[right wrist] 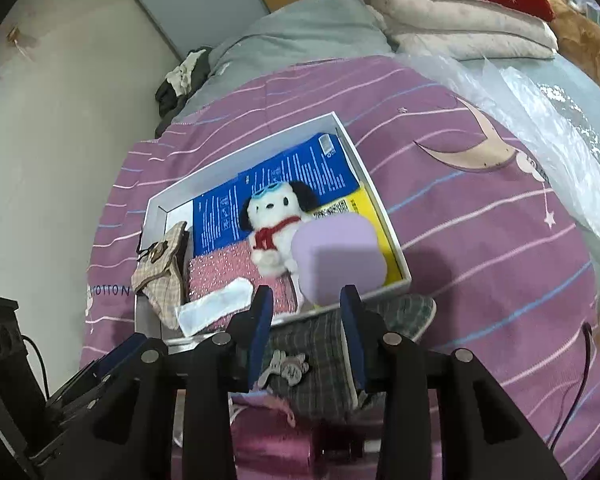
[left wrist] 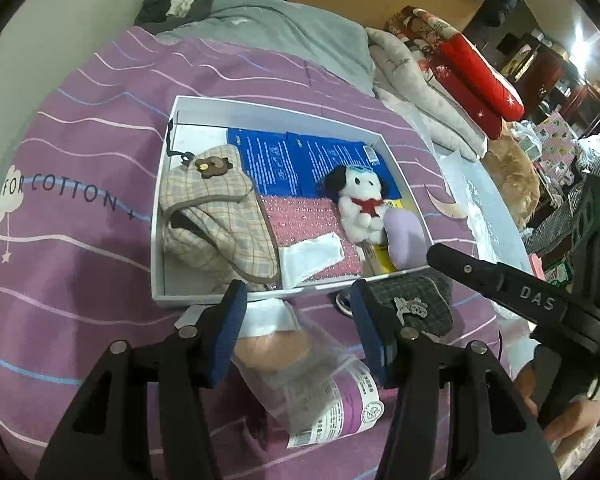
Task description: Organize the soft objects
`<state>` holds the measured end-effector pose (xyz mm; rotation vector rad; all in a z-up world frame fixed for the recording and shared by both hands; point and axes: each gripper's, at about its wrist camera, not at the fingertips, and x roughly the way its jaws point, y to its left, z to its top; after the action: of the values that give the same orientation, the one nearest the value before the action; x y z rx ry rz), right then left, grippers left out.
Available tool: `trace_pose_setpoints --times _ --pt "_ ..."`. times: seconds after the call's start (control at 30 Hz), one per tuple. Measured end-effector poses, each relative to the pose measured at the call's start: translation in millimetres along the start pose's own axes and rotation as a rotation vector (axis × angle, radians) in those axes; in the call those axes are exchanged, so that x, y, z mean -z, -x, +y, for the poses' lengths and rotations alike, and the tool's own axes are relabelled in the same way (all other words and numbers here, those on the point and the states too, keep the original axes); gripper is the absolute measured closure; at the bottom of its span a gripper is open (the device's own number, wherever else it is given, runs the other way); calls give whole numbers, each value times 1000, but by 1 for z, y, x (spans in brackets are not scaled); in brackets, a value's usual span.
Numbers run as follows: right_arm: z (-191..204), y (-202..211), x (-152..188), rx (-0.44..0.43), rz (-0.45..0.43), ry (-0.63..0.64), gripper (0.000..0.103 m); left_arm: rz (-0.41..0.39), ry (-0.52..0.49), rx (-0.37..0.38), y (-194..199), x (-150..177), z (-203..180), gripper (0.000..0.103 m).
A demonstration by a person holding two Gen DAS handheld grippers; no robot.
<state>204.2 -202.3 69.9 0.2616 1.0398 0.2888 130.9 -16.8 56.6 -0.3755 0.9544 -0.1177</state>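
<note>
A white box (left wrist: 162, 216) (right wrist: 374, 196) sits on the purple bedspread. It holds a plaid slipper (left wrist: 212, 216) (right wrist: 162, 280), a white plush dog (left wrist: 360, 204) (right wrist: 276, 224), a lilac sponge (left wrist: 406, 238) (right wrist: 336, 256), a pink sparkly pad (left wrist: 300, 216) and blue packets (left wrist: 296, 156). My left gripper (left wrist: 296, 320) is open above a clear packet with a peach pad (left wrist: 284, 344), just before the box. My right gripper (right wrist: 306, 320) is open above a dark checked slipper (right wrist: 320, 368) (left wrist: 416, 304), close to the sponge.
Folded grey, cream and red bedding (left wrist: 440, 64) is piled at the back right. Clear plastic sheets (right wrist: 540, 120) lie along the right of the bed. A wall (right wrist: 60, 100) runs along the left. A purple-labelled packet (left wrist: 340, 408) lies under the left gripper.
</note>
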Motion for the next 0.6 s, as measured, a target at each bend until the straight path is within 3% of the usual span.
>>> trace_pose_setpoints --times 0.13,0.2,0.4,0.6 --pt "2 8 2 2 5 10 67 21 -1 -19 0 0 0 48" --pt "4 11 3 7 18 24 57 34 11 -25 2 0 2 48" --pt "13 20 9 -6 40 73 52 32 82 62 24 -2 19 48" --pt "17 29 15 47 53 126 43 21 118 43 41 -2 32 48"
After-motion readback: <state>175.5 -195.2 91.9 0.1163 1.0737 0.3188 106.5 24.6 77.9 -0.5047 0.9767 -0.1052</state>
